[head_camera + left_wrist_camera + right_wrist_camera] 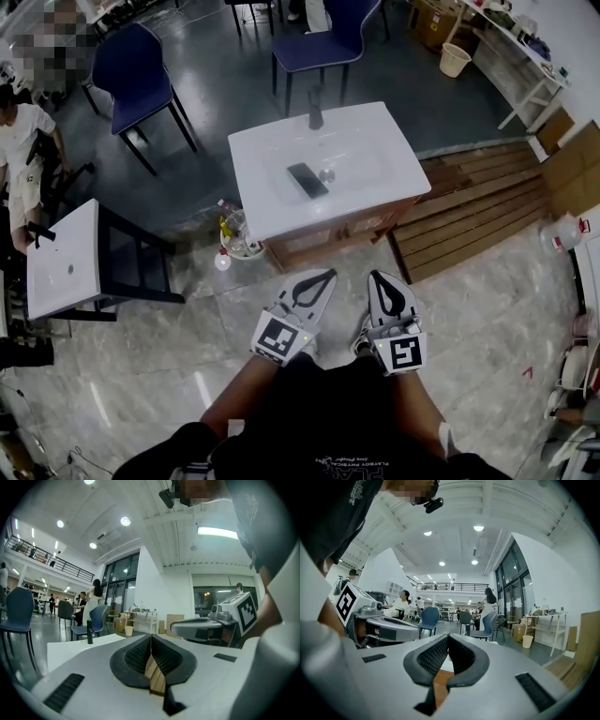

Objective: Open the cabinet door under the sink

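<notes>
cabinet door [330,234] faces left gripper [324,275] and right gripper [379,277] – near, untouched – both jaws pressed together.

From your head camera the sink [366,141] top overhangs the cabinet [328,236] beneath it, so you get only a narrow, foreshortened strip of wooden front. A door edge or handle there is too small to make out. The flat dark thing [307,179] on the sink is unidentifiable, and the bottles [232,230] left of the sink's base blur into clutter. Your left gripper [151,639] and right gripper [448,639], jaws together, block all but a wood sliver [155,677] under the sink's white top.
</notes>
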{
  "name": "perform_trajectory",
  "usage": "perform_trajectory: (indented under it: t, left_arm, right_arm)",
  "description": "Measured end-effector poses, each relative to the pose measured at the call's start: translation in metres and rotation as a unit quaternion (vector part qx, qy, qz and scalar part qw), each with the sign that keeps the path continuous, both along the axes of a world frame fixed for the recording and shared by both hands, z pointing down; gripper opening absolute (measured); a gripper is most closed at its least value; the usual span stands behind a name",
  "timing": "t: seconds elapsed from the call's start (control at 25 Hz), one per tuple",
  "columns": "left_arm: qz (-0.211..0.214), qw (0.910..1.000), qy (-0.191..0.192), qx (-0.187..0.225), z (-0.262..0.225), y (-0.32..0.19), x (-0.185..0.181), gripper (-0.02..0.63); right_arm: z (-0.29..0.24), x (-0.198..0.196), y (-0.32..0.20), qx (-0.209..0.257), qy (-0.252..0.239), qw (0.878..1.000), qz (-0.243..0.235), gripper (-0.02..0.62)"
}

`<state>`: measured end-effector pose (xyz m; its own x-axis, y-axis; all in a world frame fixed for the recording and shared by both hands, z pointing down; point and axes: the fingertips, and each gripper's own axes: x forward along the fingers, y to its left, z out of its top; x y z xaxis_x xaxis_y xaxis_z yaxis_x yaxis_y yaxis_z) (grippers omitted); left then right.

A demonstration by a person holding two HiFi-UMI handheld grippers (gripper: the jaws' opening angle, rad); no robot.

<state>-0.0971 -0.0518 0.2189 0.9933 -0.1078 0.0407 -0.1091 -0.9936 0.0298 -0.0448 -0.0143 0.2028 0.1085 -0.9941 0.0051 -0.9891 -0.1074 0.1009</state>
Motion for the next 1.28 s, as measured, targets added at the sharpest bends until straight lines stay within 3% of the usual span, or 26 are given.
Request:
perform_trajectory:
  t: [0.24, 0.48, 0.72, 1.04, 1.28]
  left_arm:
    - [-0.058, 0.9983, -0.002, -0.004, 0.005, -0.013, 0.030, 0.023]
    - [-0.089, 0.9958, -0.018, 0.004, 0.023, -0.014, 0.081, 0.023]
    - [-0.158, 0.9867, -0.037, -0.012, 0.056, -0.032, 0.110, 0.023]
    - [-0.227, 0.9713, -0.037, -0.062, 0.140, -0.059, 0.131, 0.023]
    - [-0.257, 0.9603, -0.044, -0.098, 0.222, -0.087, 0.129, 0.023]
  right_arm:
    - [0.008, 0.037, -0.013, 0.002, -0.004, 1.000, -0.030, 0.023]
    - [0.018, 0.078, -0.021, 0.015, -0.021, 0.997, -0.068, 0.023]
    - [0.055, 0.099, -0.048, 0.000, -0.045, 0.992, -0.120, 0.023]
    - [0.160, 0.130, -0.071, -0.063, -0.073, 0.988, -0.121, 0.023]
    - [0.234, 0.136, -0.102, -0.080, -0.081, 0.988, -0.102, 0.023]
